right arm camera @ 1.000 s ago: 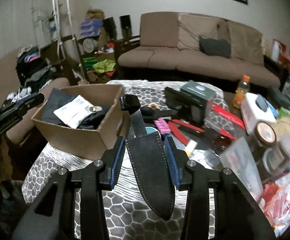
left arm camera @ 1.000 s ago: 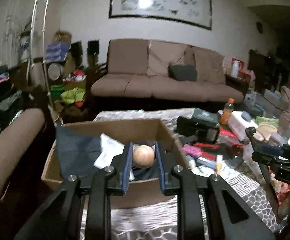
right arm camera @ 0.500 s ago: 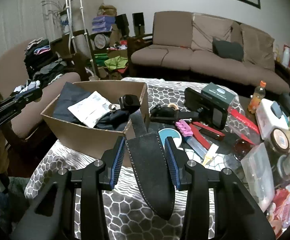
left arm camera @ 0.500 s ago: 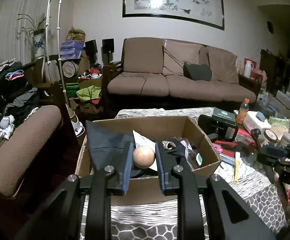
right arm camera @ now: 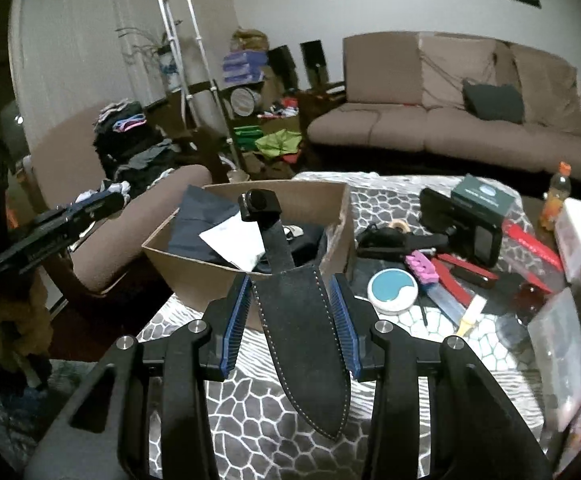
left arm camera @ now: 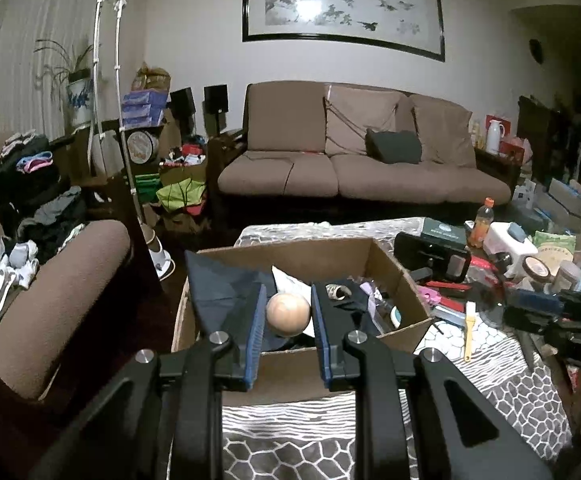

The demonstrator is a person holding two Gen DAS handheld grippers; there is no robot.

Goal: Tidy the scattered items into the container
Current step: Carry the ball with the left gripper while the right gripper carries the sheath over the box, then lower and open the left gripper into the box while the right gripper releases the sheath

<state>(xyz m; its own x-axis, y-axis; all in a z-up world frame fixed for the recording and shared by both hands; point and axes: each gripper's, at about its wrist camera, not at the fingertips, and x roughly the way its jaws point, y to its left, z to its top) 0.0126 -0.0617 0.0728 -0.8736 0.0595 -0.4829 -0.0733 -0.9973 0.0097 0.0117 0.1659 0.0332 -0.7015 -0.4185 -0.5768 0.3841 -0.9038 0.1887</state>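
ball (left arm camera: 288, 314) and sheath (right arm camera: 304, 344) nearer box (right arm camera: 210, 276)

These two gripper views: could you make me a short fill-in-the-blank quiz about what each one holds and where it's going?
1. The left gripper is shut on a wooden ____.
2. The right gripper is shut on a black sheath that narrows to a ____.
3. The cardboard box stands on a table whose cloth is ____ with white lines.

Missing words: ball; point; grey

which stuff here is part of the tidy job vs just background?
In the job:
- wooden ball, in left hand-held gripper
- black sheath, in right hand-held gripper
- cardboard box
- round teal tin

Lying about:
- sofa
- clothes pile
- framed picture
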